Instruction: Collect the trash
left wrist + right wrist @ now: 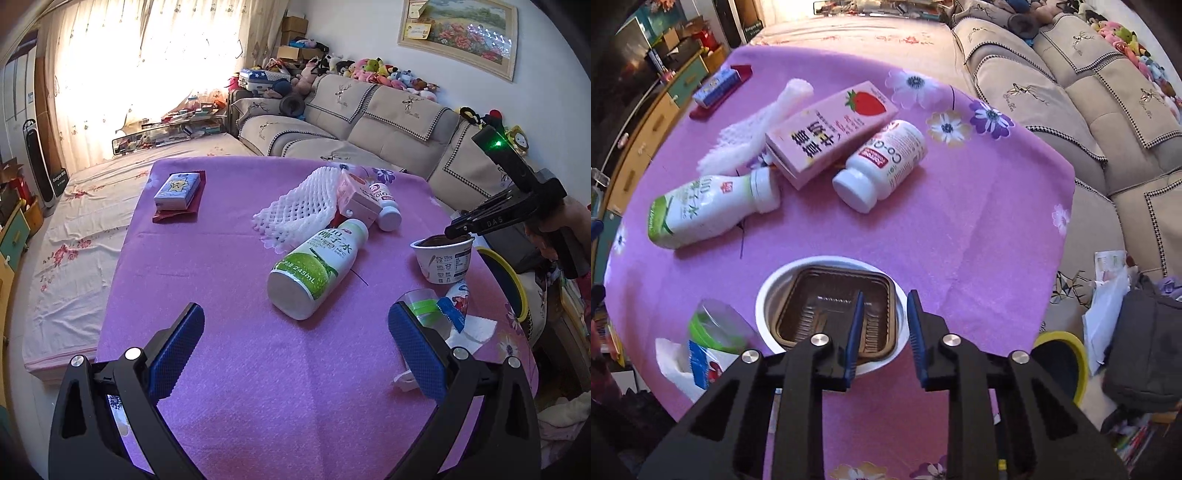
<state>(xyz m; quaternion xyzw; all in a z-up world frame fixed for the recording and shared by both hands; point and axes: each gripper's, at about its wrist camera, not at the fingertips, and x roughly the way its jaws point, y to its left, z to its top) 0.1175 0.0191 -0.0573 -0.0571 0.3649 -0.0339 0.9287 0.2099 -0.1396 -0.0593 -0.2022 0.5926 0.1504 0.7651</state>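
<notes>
Pointing: right gripper (pixel 884 295) aims steeply down over the cup (pixel 768 295); left gripper (pixel 295 308) tilts gently down over the near part of the purple cloth (pixel 221 258).
Right fingers: a narrow gap between them. One pad is inside the cup over the brown tray (pixel 827 295), the other just outside the rim. The rim sits between them, and the inner pad looks clear of the wall.
Left fingers: spread wide, nothing between them.
Cup: upright near the cloth's right edge, with the brown tray nested inside.
Other trash: green bottle (pixel 314 269) on its side mid-cloth; foam net (pixel 295 206), pink carton (pixel 827 133) and pill bottle (pixel 882 162) clustered beyond it; clear cup (pixel 716 325) and tissue (pixel 670 358) just beside the cup.
Left view only: the right gripper from outside, a hand (pixel 550 229) on its handle, its tips at the cup's rim; also a small box (pixel 177 190) far left.
Right view only: the inside of the cup, the tray's ribbed floor, and the strawberry on the carton.
Both views: yellow-rimmed bin (pixel 1078 354) below the cloth's edge by the cup.
</notes>
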